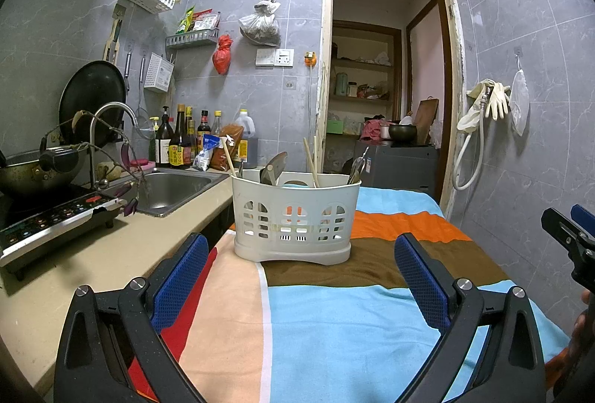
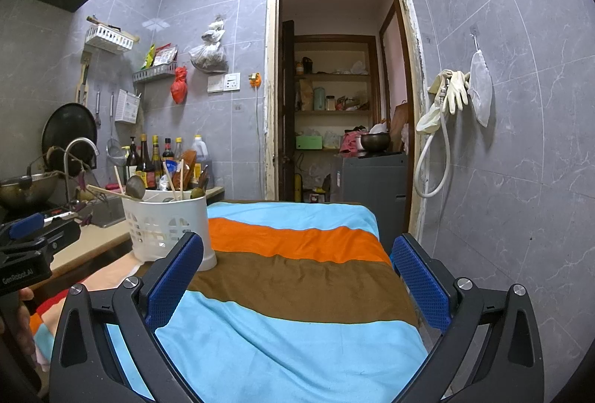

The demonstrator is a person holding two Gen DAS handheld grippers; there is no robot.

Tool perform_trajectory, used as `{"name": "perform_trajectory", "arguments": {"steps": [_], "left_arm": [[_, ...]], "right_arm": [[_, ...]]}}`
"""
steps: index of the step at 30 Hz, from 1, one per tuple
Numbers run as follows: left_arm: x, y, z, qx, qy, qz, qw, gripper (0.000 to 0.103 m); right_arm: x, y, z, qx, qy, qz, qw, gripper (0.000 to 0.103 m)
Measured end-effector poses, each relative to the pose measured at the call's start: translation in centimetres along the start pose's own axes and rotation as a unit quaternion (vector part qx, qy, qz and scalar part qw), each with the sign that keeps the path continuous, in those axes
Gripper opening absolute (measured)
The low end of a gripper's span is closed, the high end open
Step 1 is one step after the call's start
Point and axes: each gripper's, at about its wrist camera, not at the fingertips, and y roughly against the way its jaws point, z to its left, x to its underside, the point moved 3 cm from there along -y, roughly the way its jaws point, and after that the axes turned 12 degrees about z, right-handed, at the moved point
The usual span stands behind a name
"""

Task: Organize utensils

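A white slotted utensil basket [image 1: 295, 217] stands on a striped cloth [image 1: 334, 328]; it also shows at the left in the right wrist view [image 2: 167, 228]. It holds chopsticks [image 1: 310, 161], a dark spoon [image 1: 273, 167], a metal utensil [image 1: 357, 167] and a ladle [image 2: 135, 187]. My left gripper [image 1: 301, 276] is open and empty, just short of the basket. My right gripper [image 2: 297, 276] is open and empty over the cloth, to the right of the basket. Each gripper shows at the edge of the other's view: right [image 1: 572, 228], left [image 2: 33, 235].
A counter [image 1: 93, 261] on the left carries an induction hob [image 1: 52, 221], a pot [image 1: 33, 168], a sink [image 1: 174, 187] with a tap and several sauce bottles [image 1: 178, 142]. An open doorway [image 2: 334, 105] is behind the table. A hose and gloves [image 2: 442, 113] hang on the right wall.
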Motion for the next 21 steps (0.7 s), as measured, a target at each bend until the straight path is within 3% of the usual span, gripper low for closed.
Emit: {"name": "perform_trajectory", "arguments": {"steps": [21], "left_arm": [[0.14, 0.09, 0.27, 0.000, -0.001, 0.001, 1.0000, 0.098]], "right_arm": [[-0.01, 0.00, -0.02, 0.000, 0.000, 0.000, 1.000, 0.103]]}}
